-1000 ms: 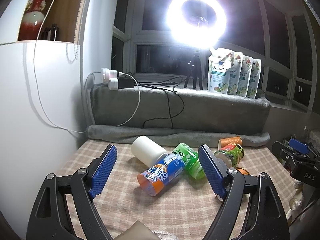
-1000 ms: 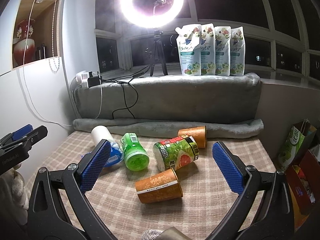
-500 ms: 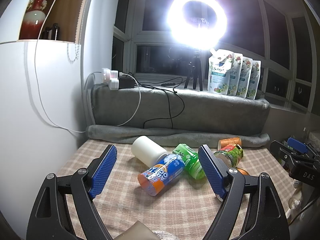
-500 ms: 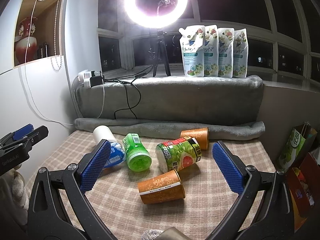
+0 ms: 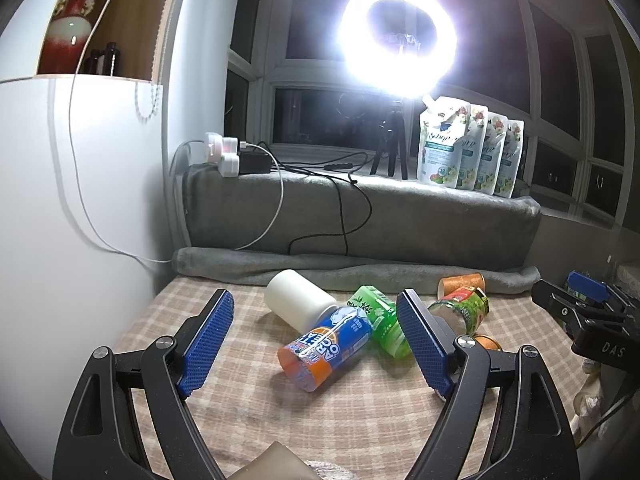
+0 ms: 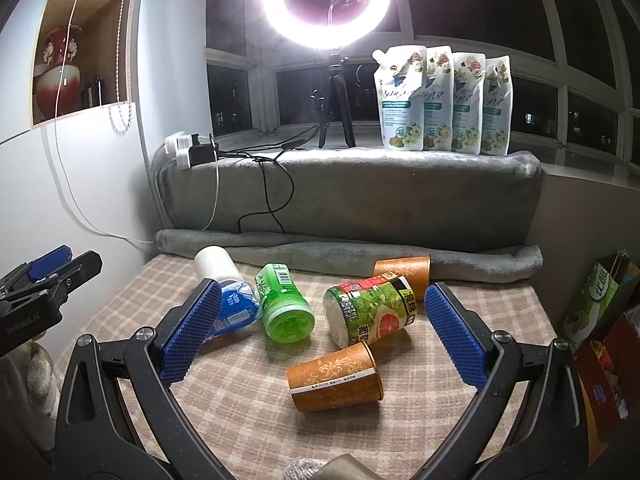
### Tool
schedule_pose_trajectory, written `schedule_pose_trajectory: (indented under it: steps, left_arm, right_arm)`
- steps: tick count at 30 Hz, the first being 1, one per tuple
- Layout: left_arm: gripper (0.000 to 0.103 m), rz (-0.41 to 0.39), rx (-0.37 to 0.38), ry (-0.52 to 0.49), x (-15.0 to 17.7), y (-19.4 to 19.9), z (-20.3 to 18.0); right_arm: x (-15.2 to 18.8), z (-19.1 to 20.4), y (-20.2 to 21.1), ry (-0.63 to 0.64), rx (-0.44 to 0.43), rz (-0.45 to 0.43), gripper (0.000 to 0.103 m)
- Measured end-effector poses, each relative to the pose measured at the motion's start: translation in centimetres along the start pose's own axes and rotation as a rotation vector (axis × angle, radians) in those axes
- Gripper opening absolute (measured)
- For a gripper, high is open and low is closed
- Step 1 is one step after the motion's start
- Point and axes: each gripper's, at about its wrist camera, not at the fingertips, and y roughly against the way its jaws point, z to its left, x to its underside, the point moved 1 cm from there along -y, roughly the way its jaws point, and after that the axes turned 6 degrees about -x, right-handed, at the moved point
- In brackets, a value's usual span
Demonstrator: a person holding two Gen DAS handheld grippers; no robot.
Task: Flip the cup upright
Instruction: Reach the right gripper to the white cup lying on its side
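Observation:
Several cups lie on their sides on the checked cloth. An orange patterned cup [image 6: 334, 376] lies nearest, between my right gripper's [image 6: 324, 332] open fingers. Behind it lie a grapefruit-print cup [image 6: 370, 310], a green cup [image 6: 284, 306], a second orange cup [image 6: 404, 272], a blue cup [image 6: 234, 308] and a white cup [image 6: 214, 262]. My left gripper [image 5: 316, 344] is open, with the blue and orange cup [image 5: 324, 350] between its fingers, the white cup [image 5: 298, 302] and green cup [image 5: 378, 320] behind. Both grippers are empty.
A grey rolled blanket [image 6: 360, 254] and a padded ledge [image 6: 360, 196] bound the far side. Cables and plugs [image 6: 192, 150] hang at the left. Refill pouches [image 6: 440, 100] and a ring light [image 6: 326, 0] stand on the sill. A white wall [image 5: 60, 240] is left, boxes [image 6: 600, 320] right.
My right gripper has moved slightly forward toward the cups. The left gripper has barely moved. No cup has moved.

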Motion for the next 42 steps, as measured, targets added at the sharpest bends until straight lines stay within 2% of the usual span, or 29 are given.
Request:
schedule_pose_trajectory:
  steps: [7,18,23,32,42]
  left_arm:
    - [0.083,0.016,-0.005,0.012,0.1,-0.7,0.6]
    - [0.083,0.041,-0.026,0.056,0.9,-1.7,2.4]
    - [0.083,0.104,-0.023,0.088,2.0,-2.8,3.8]
    - [0.083,0.219,-0.04,0.136,4.6,-4.6,6.5]
    - [0.083,0.283,-0.043,0.188,6.4,-5.4,9.1]
  right_arm:
    - [-0.4,0.9,-1.6,0.033,-0.032,0.037,0.103]
    - [-1.6,2.8,-6.3,0.074,-0.137,0.136,0.103]
    - [-2.4,4.7,-9.1,0.125,-0.194,0.192,0.103]
    - [-2.9,9.2,-16.1,0.19,-0.289,0.34,0.103]
    - [-2.2,11.5,-25.2,0.202,-0.332,0.567,0.103]
